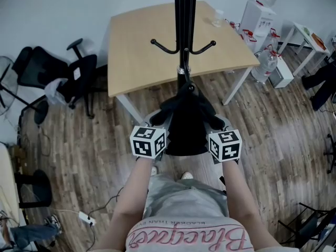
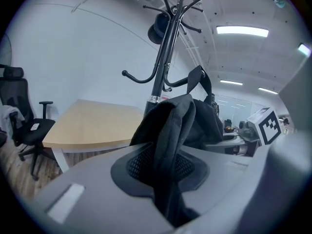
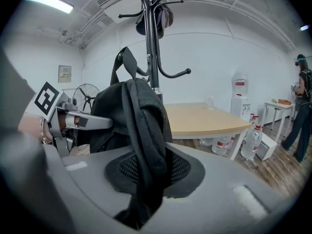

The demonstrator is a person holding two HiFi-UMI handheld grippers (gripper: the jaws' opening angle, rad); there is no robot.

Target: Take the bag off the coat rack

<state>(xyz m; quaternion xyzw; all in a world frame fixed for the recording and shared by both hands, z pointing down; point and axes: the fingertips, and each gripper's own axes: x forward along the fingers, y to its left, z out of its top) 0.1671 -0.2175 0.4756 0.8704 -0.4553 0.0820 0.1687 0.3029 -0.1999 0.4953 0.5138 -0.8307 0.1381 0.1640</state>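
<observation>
A black bag hangs against the pole of the black coat rack, between my two grippers. My left gripper is shut on a fold of the bag's fabric on its left side. My right gripper is shut on another fold on its right side. In the left gripper view the bag's strap loops up over one of the rack's lower hooks. In the right gripper view the same strap stands up beside the pole. A dark hat hangs near the rack's top.
A wooden table stands just behind the rack. Black office chairs are at the left. Water bottles and a white dispenser stand at the right, where a person also stands. A power strip lies on the floor.
</observation>
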